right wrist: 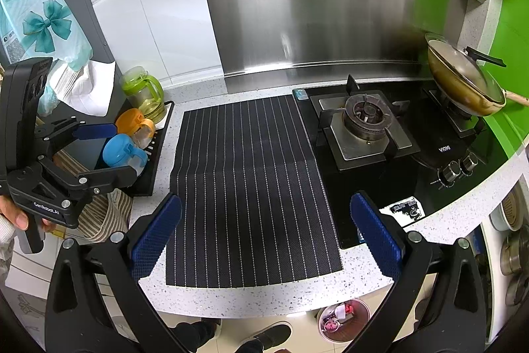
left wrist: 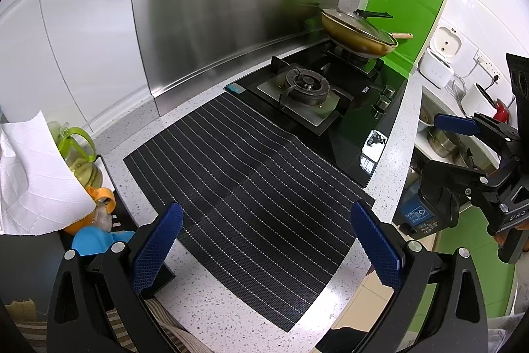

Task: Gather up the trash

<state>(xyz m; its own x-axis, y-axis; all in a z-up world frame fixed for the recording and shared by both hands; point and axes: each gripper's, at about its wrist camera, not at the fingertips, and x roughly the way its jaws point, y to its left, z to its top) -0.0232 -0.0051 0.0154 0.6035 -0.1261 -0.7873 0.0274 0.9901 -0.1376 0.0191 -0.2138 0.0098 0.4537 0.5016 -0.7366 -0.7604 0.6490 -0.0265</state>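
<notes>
Judging by how things lie, the collecting looks done or nearly so: no loose trash shows on the striped black mat (right wrist: 248,187) that spreads ahead of both tools, and the only rubbish in view sits in a round bin (right wrist: 344,318) on the floor, below the counter edge and just under the right gripper (right wrist: 266,237). That gripper has its blue pads spread wide with nothing between them. The left gripper (left wrist: 266,240) is likewise spread wide and empty, hovering over the near end of the mat (each tool also shows at the edge of the other's view). What is left, if anything, cannot be told from here. The surface is a speckled white counter (right wrist: 264,296). Beyond the mat and to the right of both tools lies a black gas hob (right wrist: 367,128) with a lidded pan (right wrist: 463,78) on its far burner. Left of the tools a rack holds an oil jug (right wrist: 145,91) and capped bottles, with a steel splashback behind.
</notes>
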